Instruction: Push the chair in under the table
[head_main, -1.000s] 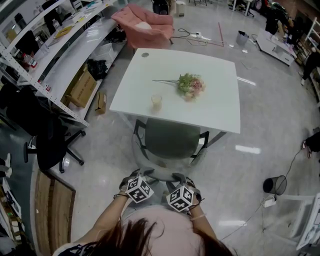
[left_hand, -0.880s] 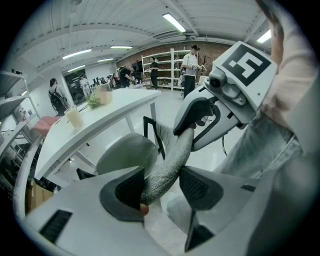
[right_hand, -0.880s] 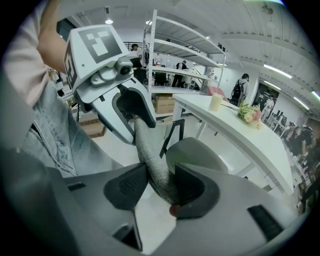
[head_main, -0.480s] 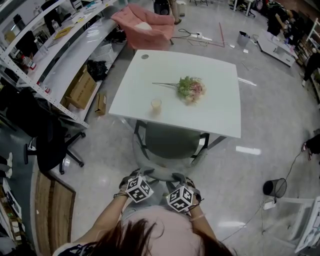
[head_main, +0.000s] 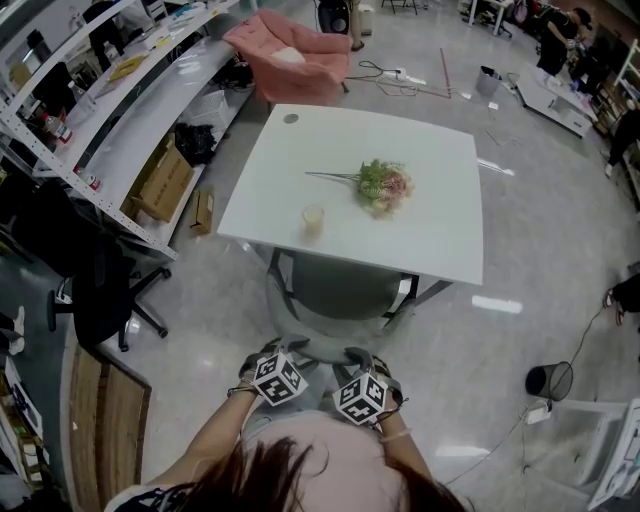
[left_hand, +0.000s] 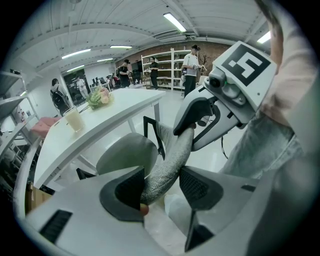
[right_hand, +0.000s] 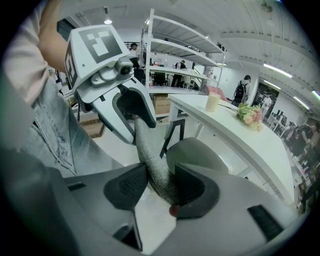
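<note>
Left tool (left_hand: 161, 186) and right tool (right_hand: 159, 186) each clamp the top rim of the backrest of the chair (head_main: 340, 288), whose seat sits partly under the white counter (head_main: 440, 235) at its 6 o'clock edge.

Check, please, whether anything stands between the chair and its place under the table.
Nothing visible does: the chair faces the table, partly under its near edge. The tabletop hides the floor farther in. The left gripper and right gripper clamp the backrest.
</note>
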